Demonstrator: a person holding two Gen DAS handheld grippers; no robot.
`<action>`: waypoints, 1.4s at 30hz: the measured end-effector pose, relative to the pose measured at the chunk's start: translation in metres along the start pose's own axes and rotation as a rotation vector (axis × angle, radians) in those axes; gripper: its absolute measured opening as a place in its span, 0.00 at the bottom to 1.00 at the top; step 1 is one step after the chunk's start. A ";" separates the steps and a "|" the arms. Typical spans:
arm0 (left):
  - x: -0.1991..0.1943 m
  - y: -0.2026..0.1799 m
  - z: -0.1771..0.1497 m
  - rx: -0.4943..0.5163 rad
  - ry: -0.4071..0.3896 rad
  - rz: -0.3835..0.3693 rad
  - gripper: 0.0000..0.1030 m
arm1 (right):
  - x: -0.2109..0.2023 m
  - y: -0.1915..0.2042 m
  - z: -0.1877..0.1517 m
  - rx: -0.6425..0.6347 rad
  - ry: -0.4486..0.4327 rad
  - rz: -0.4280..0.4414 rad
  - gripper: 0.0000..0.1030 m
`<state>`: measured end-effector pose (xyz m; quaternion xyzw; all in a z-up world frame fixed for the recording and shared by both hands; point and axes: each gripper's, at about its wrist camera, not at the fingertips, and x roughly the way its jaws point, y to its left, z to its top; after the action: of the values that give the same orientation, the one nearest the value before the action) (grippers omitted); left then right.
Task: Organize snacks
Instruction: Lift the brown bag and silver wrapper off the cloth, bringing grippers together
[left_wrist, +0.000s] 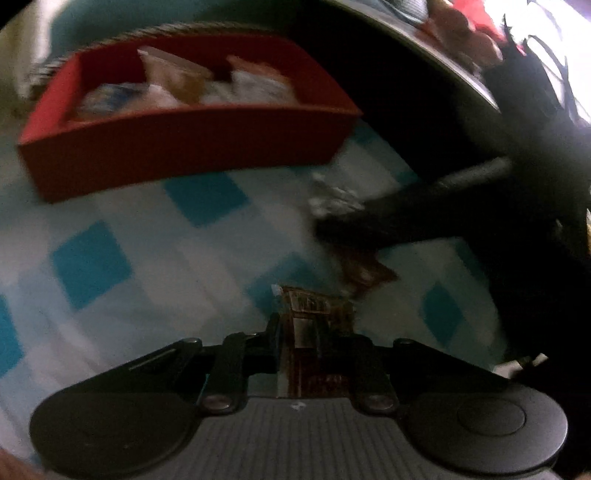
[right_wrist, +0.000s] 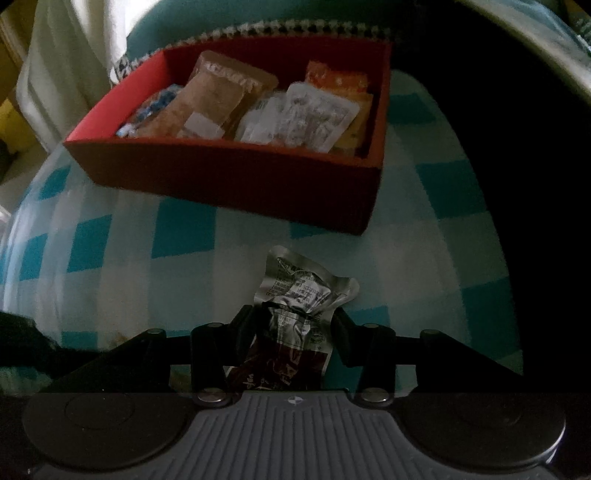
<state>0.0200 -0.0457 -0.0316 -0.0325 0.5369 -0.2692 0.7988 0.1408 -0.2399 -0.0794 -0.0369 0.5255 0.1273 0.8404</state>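
Brown snack packet (left_wrist: 314, 325) sits between the fingers of the left gripper (left_wrist: 312, 328), jaws drawn narrow and clamped on it; pkt end sticks out fwd of the tips over the cloth. Left-wrist view is blurred, so print on the pkt is unreadable. Silver crinkled sachet (right_wrist: 299, 299) is pinched by the right gripper (right_wrist: 295, 317), jaws part-closed on its dark lower half, foil end protruding fwd above the cloth. A second brown packet (left_wrist: 364, 275) lies on the cloth just ahead and to the right of the left gripper, partly under a dark arm-like shape which cannot be identified. Red box (right_wrist: 236, 173) stands farther back on the blue-and-white checked cloth (right_wrist: 110, 258), well apart from both grippers. Box is open-topped and holds several snacks: a tan wrapper (right_wrist: 218, 99), a white printed pouch (right_wrist: 314, 114), an orange pkt (right_wrist: 336, 77), a blue-white pkt (right_wrist: 155, 103), all lying overlapped.
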 end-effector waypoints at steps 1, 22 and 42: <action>0.003 -0.004 0.000 0.008 0.005 -0.010 0.12 | 0.000 0.002 0.000 -0.010 -0.004 -0.005 0.52; 0.022 -0.029 -0.014 0.067 0.060 -0.019 0.10 | -0.075 -0.029 -0.023 0.114 -0.156 0.098 0.51; 0.037 -0.010 -0.022 -0.014 0.189 -0.246 0.18 | -0.035 0.041 -0.122 -0.112 0.156 0.067 0.51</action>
<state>0.0072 -0.0667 -0.0686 -0.0782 0.6035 -0.3630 0.7056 0.0097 -0.2304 -0.0995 -0.0762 0.5823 0.1812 0.7888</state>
